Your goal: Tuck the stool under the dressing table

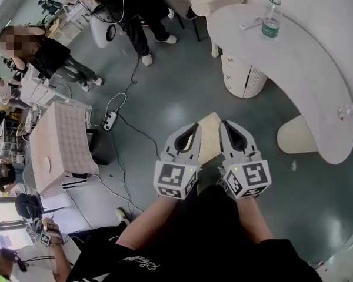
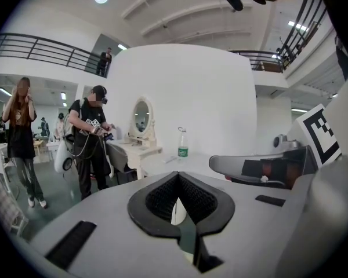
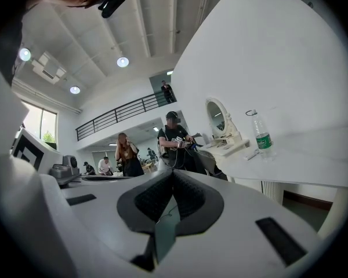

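The white curved dressing table (image 1: pixel 294 51) arcs across the upper right, with a water bottle (image 1: pixel 271 17) on it. A beige, flat-topped stool (image 1: pixel 209 141) stands on the grey floor short of the table, showing only between my two grippers. My left gripper (image 1: pixel 194 128) is at its left side and my right gripper (image 1: pixel 225 125) at its right, both shut and empty. In the left gripper view the shut jaws (image 2: pixel 178 175) point at the table (image 2: pixel 162 162) and bottle (image 2: pixel 183 143). In the right gripper view the shut jaws (image 3: pixel 173 172) face the table edge (image 3: pixel 296 161) and bottle (image 3: pixel 261 133).
A drawer pedestal (image 1: pixel 241 75) and a rounded beige leg (image 1: pixel 297 136) stand under the table. A power strip (image 1: pixel 110 120) with cables lies on the floor at left, beside a white padded cabinet (image 1: pixel 62 145). A person (image 1: pixel 135 16) stands near a mirrored vanity (image 2: pixel 140 126).
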`<state>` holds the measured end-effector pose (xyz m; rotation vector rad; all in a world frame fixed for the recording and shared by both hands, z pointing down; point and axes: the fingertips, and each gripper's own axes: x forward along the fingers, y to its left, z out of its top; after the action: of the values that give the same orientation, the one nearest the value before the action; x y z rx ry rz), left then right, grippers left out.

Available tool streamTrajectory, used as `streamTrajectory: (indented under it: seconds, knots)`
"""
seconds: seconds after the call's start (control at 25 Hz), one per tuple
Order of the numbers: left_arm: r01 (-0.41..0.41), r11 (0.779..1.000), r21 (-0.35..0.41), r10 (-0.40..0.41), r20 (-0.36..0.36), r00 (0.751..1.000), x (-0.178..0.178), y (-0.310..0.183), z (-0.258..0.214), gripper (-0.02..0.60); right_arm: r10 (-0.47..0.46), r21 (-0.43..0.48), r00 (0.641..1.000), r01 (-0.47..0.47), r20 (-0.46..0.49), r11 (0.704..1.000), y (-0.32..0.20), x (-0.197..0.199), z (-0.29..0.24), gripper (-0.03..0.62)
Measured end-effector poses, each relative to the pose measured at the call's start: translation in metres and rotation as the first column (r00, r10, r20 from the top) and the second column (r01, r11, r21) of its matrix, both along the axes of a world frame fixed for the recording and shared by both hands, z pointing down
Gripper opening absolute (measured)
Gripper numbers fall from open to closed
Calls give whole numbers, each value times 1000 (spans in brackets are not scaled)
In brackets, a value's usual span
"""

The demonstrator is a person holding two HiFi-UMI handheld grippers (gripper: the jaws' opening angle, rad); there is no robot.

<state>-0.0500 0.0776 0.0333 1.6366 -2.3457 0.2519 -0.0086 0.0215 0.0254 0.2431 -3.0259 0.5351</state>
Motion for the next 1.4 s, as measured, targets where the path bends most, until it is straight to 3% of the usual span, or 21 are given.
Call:
streamTrajectory:
  seconds: [0.2, 0.36, 0.56, 0.68, 0.8, 1.04, 1.16, 1.28, 1.4]
  knots:
    - [-34, 999, -28, 33, -45, 998, -28, 1, 22, 6, 32, -31, 999, -33, -43, 999, 2, -19, 17, 6]
    - [-121, 989, -88, 111, -111, 988, -52, -6, 56, 6, 113, -90, 986, -124, -121, 988, -3, -29, 47, 6]
    - [-242, 954, -176, 213, -164, 963, -83, -30, 100, 6, 205, -146, 958, -236, -203, 961, -17, -49, 83, 6]
    - [-321, 921, -222, 276, -211, 938, -98, -49, 133, 6, 249, -177, 936, -296, -248, 938, -30, -64, 112, 6]
    - [-406, 866, -291, 324, -290, 900, -111, -52, 177, 6, 292, -226, 907, -366, -303, 903, -36, -75, 147, 6]
    - [-542, 714, -443, 337, -460, 821, -133, -36, 294, 6, 339, -293, 819, -503, -463, 813, -32, -72, 248, 6]
    - [-593, 647, -480, 333, -522, 786, -138, -24, 344, 6, 345, -337, 771, -569, -535, 750, -15, -63, 303, 6]
    - [-624, 580, -523, 311, -567, 763, -142, -14, 398, 6, 328, -387, 724, -629, -607, 674, 7, -53, 359, 6]
    - [-633, 519, -574, 272, -591, 759, -146, -1, 450, 6, 286, -422, 685, -669, -670, 612, 32, -42, 410, 6]
